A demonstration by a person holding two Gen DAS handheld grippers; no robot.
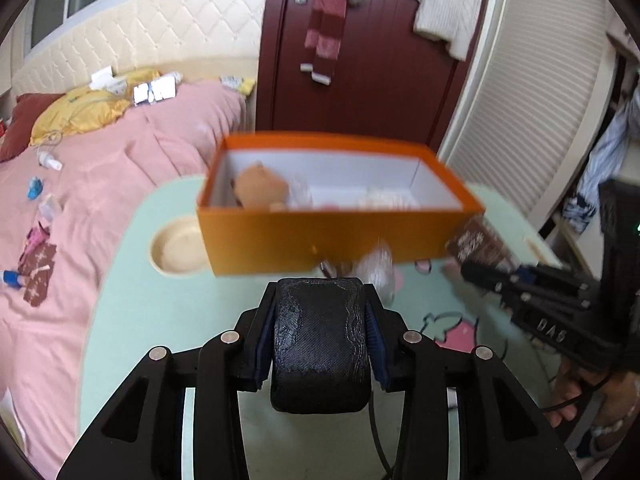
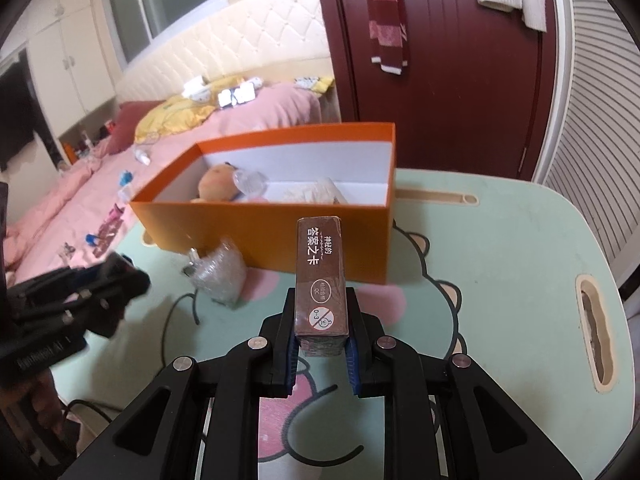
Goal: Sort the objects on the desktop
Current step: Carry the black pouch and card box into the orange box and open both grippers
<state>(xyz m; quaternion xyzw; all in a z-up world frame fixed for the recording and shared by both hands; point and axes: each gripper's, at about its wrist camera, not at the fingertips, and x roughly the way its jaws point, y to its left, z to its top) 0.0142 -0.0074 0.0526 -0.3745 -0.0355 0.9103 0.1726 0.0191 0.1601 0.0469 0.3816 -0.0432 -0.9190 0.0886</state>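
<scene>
Left tool [image 1: 320, 312] is clamped on a black rounded block [image 1: 320, 340] — pads pressing both its sides, just short of the orange box [image 1: 320, 236] on the counter [image 2: 500, 260]. Right tool [image 2: 320, 320] is closed on a brown card pack [image 2: 320, 276] — upright, near the box's front wall, beside a crinkled clear bag [image 2: 220, 276].

soft daylight, fisheye-bent edges, left view motion-blurred.
</scene>
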